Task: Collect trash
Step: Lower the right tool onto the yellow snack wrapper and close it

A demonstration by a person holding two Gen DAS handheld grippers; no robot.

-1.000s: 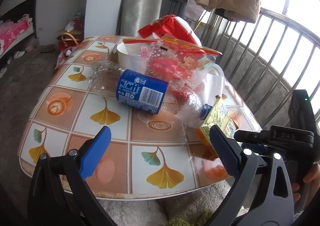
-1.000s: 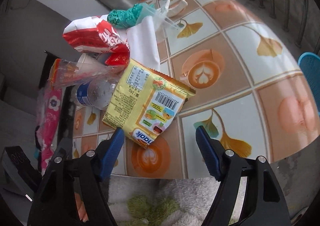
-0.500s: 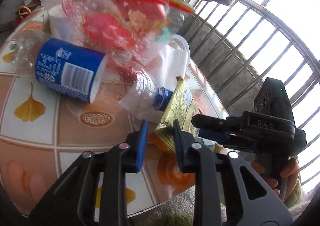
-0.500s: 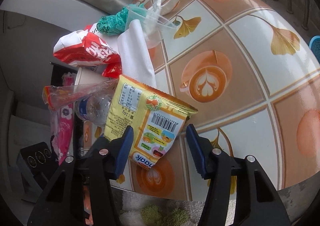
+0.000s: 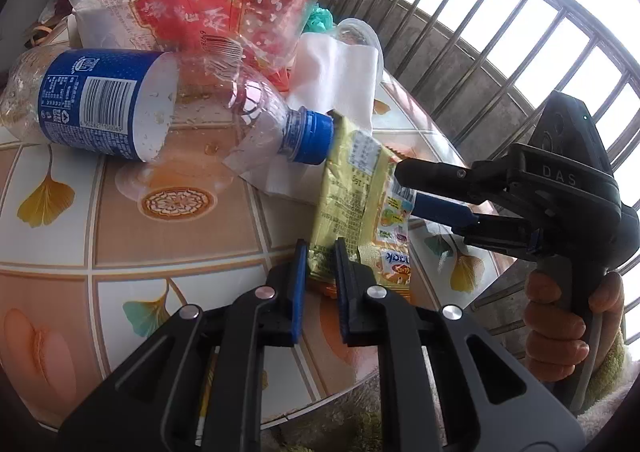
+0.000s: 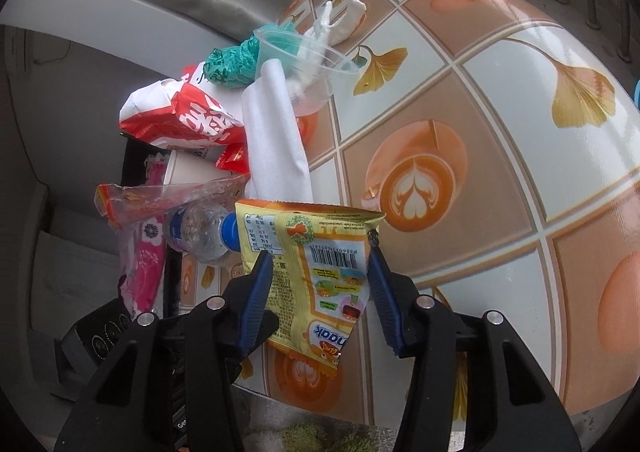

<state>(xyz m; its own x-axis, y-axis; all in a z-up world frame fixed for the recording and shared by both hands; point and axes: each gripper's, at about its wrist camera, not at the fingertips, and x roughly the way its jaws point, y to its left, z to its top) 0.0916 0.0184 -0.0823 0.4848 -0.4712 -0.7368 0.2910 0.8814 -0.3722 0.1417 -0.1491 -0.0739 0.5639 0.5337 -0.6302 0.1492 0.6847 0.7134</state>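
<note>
Two grippers closing on yellow snack packet (image 6: 320,272) reading "nack", "DAS" on right gripper (image 5: 436,191).

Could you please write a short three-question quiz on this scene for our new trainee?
1. True or false: the plastic bottle stands upright on the table.
2. Which item do both grippers reach for? A. the yellow snack packet B. the white tissue C. the clear plastic cup
3. Fill in: the bottle's blue cap touches the ____.

Key
1. False: it lies on its side.
2. A: the left gripper is closing on the packet's near edge, and the right gripper is closing with the packet between its fingers.
3. Yellow snack packet.
</note>
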